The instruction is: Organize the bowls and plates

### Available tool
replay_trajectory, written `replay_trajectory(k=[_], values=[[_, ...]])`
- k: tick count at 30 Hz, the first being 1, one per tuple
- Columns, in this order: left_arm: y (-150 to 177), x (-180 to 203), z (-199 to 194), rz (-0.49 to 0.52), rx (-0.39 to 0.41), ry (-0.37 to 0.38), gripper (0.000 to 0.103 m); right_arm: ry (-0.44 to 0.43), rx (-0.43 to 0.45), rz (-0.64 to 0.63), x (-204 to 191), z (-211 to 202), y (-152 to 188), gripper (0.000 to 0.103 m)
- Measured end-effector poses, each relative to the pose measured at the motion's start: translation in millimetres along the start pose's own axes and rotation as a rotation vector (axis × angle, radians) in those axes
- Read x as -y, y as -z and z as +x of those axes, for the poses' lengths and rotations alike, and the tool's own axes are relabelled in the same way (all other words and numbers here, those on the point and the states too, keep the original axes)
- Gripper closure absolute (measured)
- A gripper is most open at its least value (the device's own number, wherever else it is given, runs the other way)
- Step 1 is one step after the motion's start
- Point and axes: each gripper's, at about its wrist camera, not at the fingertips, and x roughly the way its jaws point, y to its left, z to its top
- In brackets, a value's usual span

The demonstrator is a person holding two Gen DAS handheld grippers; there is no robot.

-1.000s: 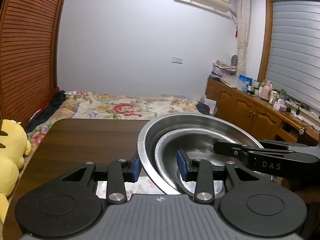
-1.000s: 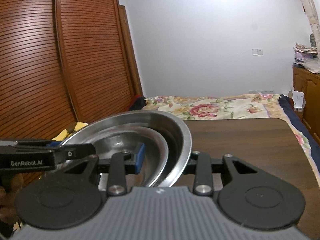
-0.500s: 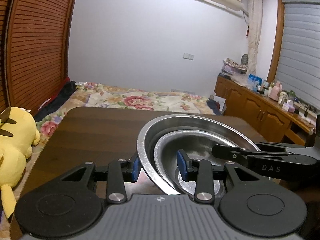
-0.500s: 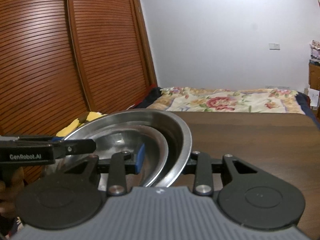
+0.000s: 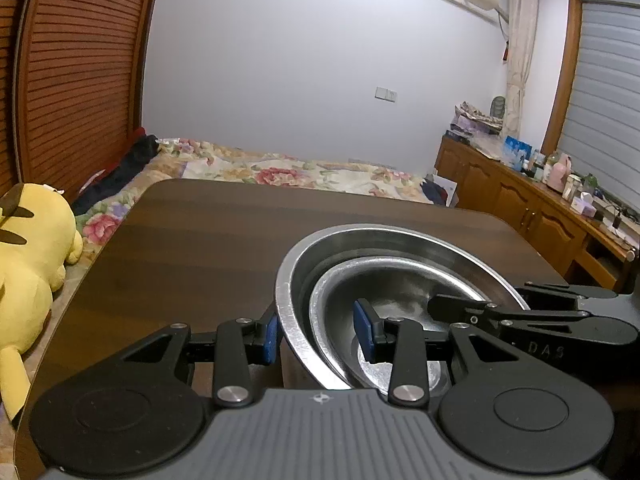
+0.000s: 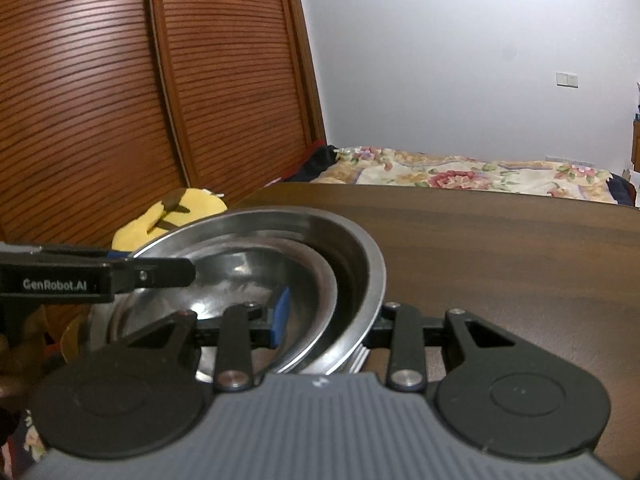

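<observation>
The view has tilted down since a second ago, so more table (image 5: 208, 240) is seen beyond both tongs — the nested stack is judged to be lowering for set-down. Two steel bowls are counted: the large bowl (image 5: 400, 240) and the small bowl (image 5: 400, 280) inside. Both walls are clamped by the left gripper (image 5: 320, 336) and right gripper (image 6: 328, 320) at opposite rims.

A small bowl (image 5: 384, 280) sits inside a big bowl (image 5: 292, 276) at the worktop's (image 5: 200, 232) near edge. A bed (image 5: 304, 172) lies behind the worktop, a plush toy (image 5: 28, 248) to its left, cabinets (image 5: 520, 204) to its right.
</observation>
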Motion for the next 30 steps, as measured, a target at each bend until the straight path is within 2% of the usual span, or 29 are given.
replay_trajectory(k=[25, 27, 30], values=[[4, -4, 1, 0.009, 0.000, -0.023, 0.064, 0.020, -0.027, 0.001, -1, 10, -1, 0.066], [3, -4, 1, 0.008, 0.002, -0.032, 0.063, 0.018, -0.026, 0.003, -1, 11, -1, 0.065], [1, -4, -3, 0.011, 0.011, -0.039, 0.057, 0.027, -0.019, -0.003, -2, 10, -1, 0.054]])
